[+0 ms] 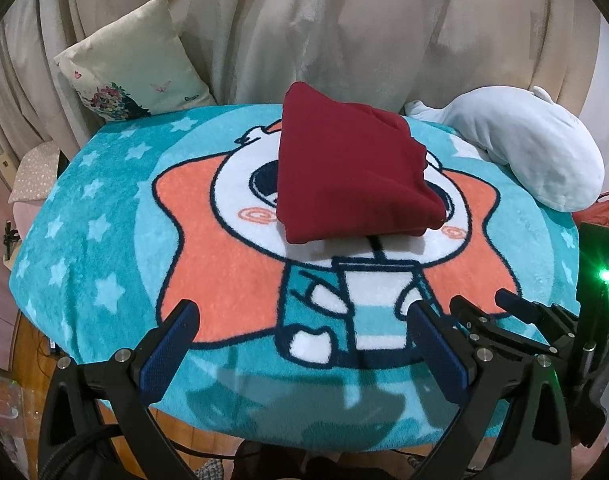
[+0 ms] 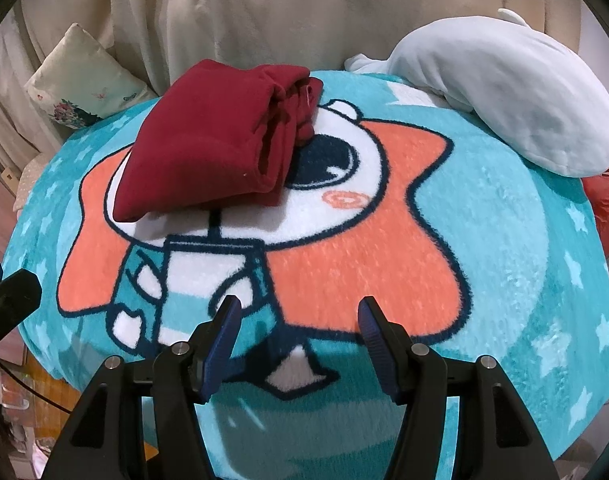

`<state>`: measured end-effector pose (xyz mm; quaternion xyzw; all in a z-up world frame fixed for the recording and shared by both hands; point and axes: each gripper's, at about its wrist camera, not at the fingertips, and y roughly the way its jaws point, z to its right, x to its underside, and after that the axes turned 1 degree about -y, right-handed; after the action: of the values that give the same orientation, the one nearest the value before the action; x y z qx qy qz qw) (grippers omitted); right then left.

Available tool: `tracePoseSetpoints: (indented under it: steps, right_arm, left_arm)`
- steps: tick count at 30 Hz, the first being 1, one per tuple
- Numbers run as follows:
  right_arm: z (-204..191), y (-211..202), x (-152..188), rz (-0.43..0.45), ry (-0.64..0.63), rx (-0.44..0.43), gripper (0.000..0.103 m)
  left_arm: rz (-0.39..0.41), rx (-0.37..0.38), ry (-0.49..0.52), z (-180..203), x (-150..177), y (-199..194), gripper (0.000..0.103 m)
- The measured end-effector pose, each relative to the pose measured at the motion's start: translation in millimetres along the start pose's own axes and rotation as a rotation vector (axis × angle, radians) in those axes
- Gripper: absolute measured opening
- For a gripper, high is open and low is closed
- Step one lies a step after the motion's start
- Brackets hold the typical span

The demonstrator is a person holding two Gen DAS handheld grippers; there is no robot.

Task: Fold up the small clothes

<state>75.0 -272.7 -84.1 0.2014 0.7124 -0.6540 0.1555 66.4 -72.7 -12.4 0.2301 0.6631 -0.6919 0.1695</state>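
A dark red garment (image 1: 352, 168) lies folded into a thick bundle on the teal cartoon blanket (image 1: 104, 240), towards its far side. It also shows in the right wrist view (image 2: 216, 140), with its layered edges facing right. My left gripper (image 1: 302, 320) is open and empty, over the blanket's near edge, well short of the garment. My right gripper (image 2: 298, 316) is open and empty, also near the front edge. The right gripper's fingers (image 1: 516, 304) show at the right in the left wrist view.
A white plush toy (image 1: 536, 148) lies at the blanket's far right corner. A floral cushion (image 1: 132, 64) leans at the back left against beige drapery (image 1: 344, 20). Something red (image 2: 608, 208) sits off the right edge. Wooden floor (image 1: 32, 360) lies below the front-left edge.
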Motion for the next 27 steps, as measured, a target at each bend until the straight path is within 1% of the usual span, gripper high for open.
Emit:
tracePoseSetpoints:
  steps: [12, 27]
  right_arm:
    - [-8.7, 2.0, 1.5, -0.007, -0.023, -0.007, 0.064]
    - [-5.6, 1.4, 1.3, 0.004, -0.015, 0.006, 0.065]
  left_arm:
    - [-0.007, 0.0, -0.011, -2.0, 2.0, -0.7, 0.103]
    - [-0.032, 0.006, -0.012, -3.6, 1.1, 6.4, 0.103]
